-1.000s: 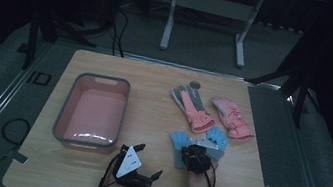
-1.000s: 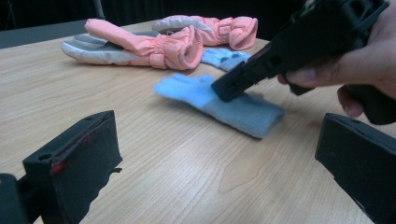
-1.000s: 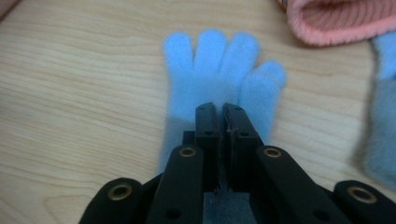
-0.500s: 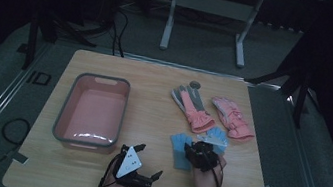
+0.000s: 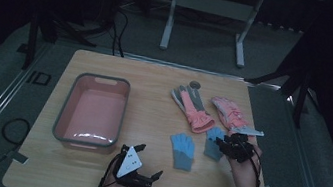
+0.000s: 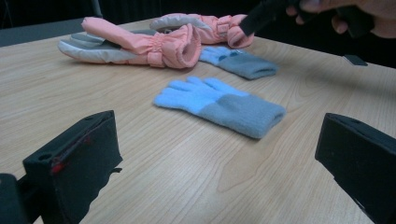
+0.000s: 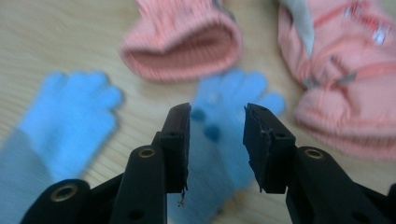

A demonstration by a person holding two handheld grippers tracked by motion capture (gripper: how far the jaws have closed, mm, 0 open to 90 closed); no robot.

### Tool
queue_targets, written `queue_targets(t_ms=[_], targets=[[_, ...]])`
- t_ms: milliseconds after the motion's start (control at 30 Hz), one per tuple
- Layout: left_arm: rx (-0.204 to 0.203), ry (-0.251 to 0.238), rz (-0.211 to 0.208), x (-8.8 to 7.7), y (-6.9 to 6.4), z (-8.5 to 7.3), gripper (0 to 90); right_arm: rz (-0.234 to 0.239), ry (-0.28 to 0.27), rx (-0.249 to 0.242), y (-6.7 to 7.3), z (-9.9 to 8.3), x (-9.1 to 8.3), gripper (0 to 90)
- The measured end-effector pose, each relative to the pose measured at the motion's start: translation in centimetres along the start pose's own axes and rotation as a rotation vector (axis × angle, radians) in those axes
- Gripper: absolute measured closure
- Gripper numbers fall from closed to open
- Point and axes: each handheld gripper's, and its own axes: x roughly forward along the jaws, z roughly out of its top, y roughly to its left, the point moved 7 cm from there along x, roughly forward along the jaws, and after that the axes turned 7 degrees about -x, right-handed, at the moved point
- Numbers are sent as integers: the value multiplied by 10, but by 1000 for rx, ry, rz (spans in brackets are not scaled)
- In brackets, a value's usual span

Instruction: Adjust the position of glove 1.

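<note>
- The left gripper (image 5: 157,175) lay low near the table's front edge, its grey three-cornered plate facing up and its jaws pointing to the right across the table.
- Its two black jaws stood wide apart with nothing between them, as the left gripper view showed.
- The left forearm came in from the bottom edge, just below that gripper.
- The right gripper (image 5: 218,142) was held off to the right, jaws pointing left.
- Its jaws had just been opening and stood partly apart, empty between the pads (image 7: 180,140).
- The right hand (image 5: 243,159) wrapped the gripper's body, the forearm slanting down to the bottom right.
</note>
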Motion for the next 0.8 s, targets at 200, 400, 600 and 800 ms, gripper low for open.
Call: queue_targets(t_ms=[200, 400, 600, 800], targets=[[-1, 3, 1, 0, 0, 0, 0, 3, 22, 17, 0, -11, 19, 590], [-1, 4, -1, 0, 0, 0, 0, -46, 67, -7, 0, -18, 38, 627], [-2, 3, -2, 0, 0, 0, 0, -57, 70, -23, 2, -19, 39, 852], [-3, 4, -3, 0, 0, 0, 0, 29, 16, -62, 10, -13, 19, 859]])
